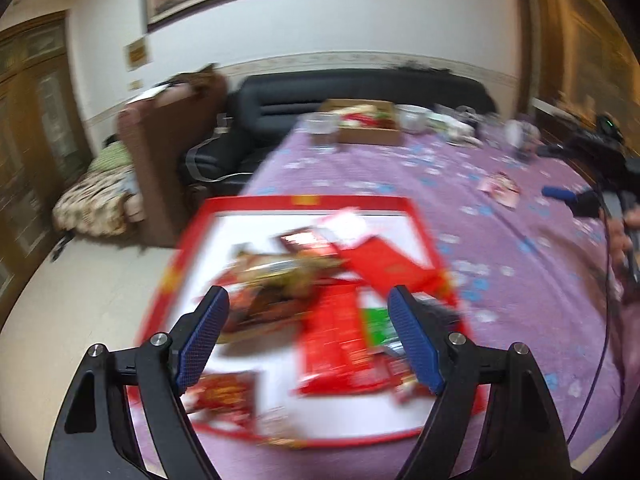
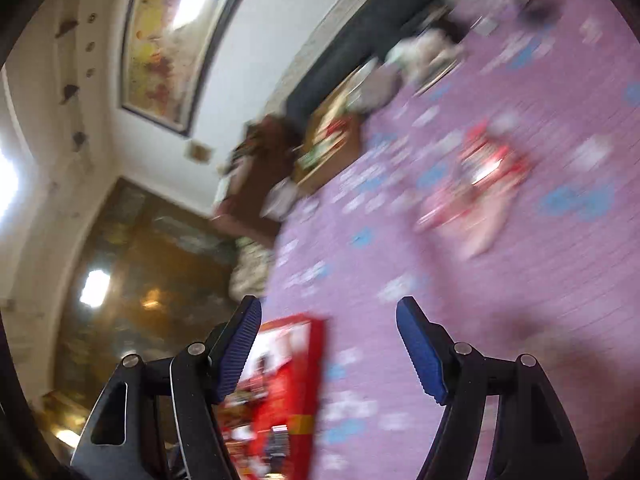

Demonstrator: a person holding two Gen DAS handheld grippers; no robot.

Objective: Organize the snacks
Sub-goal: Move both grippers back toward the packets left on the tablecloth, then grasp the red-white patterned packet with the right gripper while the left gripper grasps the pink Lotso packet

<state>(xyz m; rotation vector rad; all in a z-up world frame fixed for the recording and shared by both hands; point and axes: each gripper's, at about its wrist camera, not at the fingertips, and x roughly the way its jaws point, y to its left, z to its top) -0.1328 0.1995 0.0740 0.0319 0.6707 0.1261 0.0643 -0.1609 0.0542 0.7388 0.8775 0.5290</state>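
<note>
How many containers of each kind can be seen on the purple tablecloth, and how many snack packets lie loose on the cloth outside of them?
Red-rimmed tray holding snacks: 1
Cardboard box at the far end: 1
Loose pink-and-red snack packet on the cloth: 1
Total: 3

The blur hides how many packets lie inside the tray, so those are not counted.

Red-rimmed white tray flat on purple cloth, heaped with overlapping snack packets in red, gold and green, one pink-red packet lying apart, flat, well beyond the tray
</note>
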